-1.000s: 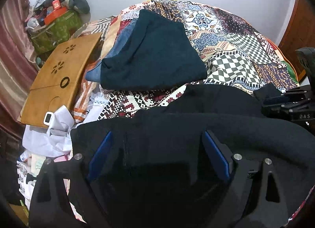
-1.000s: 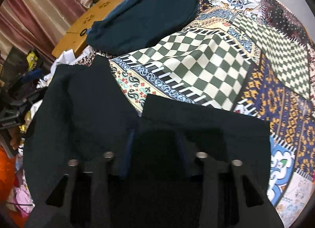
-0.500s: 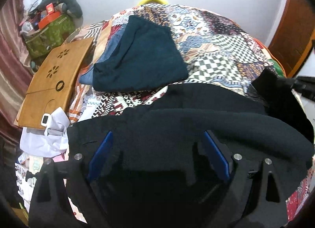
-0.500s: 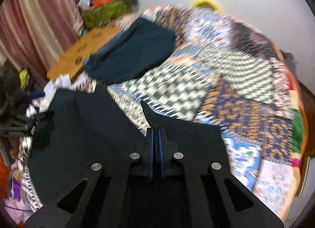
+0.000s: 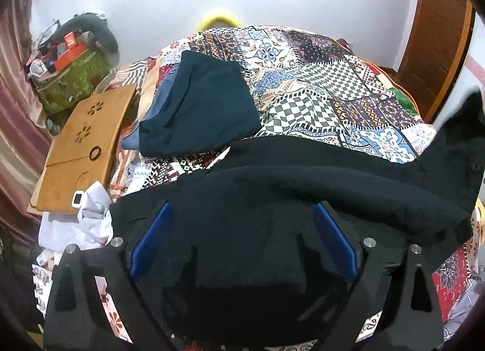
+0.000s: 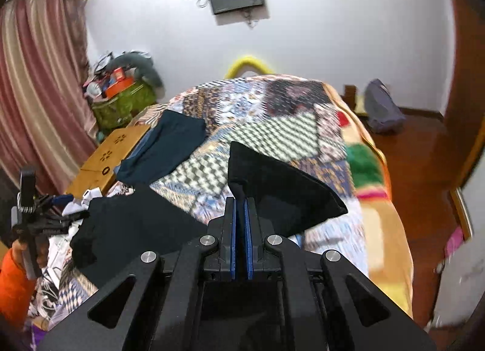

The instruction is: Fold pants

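Black pants (image 5: 303, 181) lie across the near edge of a patchwork bedspread (image 5: 318, 78). My left gripper (image 5: 242, 230) is open, its blue pads (image 5: 151, 239) spread wide over the pants' near part; no cloth is pinched. My right gripper (image 6: 241, 211) is shut on one end of the black pants (image 6: 282, 187) and holds it lifted above the bed, the cloth sagging down to the rest of the pants (image 6: 136, 223). The left gripper shows at the far left of the right wrist view (image 6: 30, 214).
A folded dark teal garment (image 5: 200, 111) on blue jeans lies further back on the bed. A wooden lap desk (image 5: 81, 145) leans at the left, white cloth (image 5: 75, 223) below it. A green bag of clutter (image 5: 72, 78) stands by the curtain. A wooden door (image 5: 439, 33) is at the right.
My right gripper closed on the pants' end and raised it up and to the right, off the bed. My left gripper stayed open over the pants and rose slightly.
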Available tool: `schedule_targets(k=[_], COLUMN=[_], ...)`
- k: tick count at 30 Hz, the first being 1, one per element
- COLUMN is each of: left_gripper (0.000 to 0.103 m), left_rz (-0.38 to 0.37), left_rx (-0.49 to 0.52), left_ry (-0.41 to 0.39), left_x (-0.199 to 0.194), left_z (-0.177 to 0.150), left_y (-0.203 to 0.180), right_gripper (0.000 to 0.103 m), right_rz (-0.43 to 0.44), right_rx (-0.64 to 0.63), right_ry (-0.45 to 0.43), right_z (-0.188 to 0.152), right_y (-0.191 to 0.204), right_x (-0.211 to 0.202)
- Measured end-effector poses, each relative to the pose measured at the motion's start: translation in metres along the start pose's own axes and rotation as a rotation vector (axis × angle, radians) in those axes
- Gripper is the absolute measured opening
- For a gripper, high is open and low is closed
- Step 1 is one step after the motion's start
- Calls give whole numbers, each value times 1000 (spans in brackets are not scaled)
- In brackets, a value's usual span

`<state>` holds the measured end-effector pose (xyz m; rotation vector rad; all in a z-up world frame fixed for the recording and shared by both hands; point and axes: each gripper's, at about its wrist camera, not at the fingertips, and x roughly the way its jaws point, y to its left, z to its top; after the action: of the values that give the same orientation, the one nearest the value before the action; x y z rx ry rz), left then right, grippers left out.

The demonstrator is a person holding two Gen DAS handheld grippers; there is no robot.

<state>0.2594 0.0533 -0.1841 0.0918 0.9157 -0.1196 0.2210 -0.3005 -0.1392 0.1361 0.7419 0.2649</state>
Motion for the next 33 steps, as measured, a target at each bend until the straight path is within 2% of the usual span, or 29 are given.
schedule_targets(k=[7, 11, 14, 18, 25, 29, 32, 33], left_gripper=[95, 95, 95, 95, 95, 95, 95, 92], left_rz=[53, 83, 109, 129, 137, 112, 65, 50], left_rx=[-68, -119, -154, -204, -344, -417, -488, -509], left_ry=[23, 50, 68, 80, 129, 200, 262, 269], left_x=[-4, -3, -2, -7, -7, 8, 23, 26], left_z=[-16, -28, -38, -52, -70, -86, -104, -108], left_y=[25, 45, 59, 81, 136, 158, 170, 172], right_gripper=[4, 4, 4, 5, 8, 25, 31, 32], right_rz=[-32, -17, -34, -53, -121, -159, -182, -190], right_rx=[195, 259, 253, 231, 147, 156, 154, 150], right_ry=[104, 183, 212, 213, 111, 65, 67, 73], right_z=[-88, -122, -137, -140, -121, -108, -100, -98], right_y=[-40, -46, -44, -42, -39, -50, -54, -57], right_x=[-12, -1, 5, 1, -32, -32, -24, -19])
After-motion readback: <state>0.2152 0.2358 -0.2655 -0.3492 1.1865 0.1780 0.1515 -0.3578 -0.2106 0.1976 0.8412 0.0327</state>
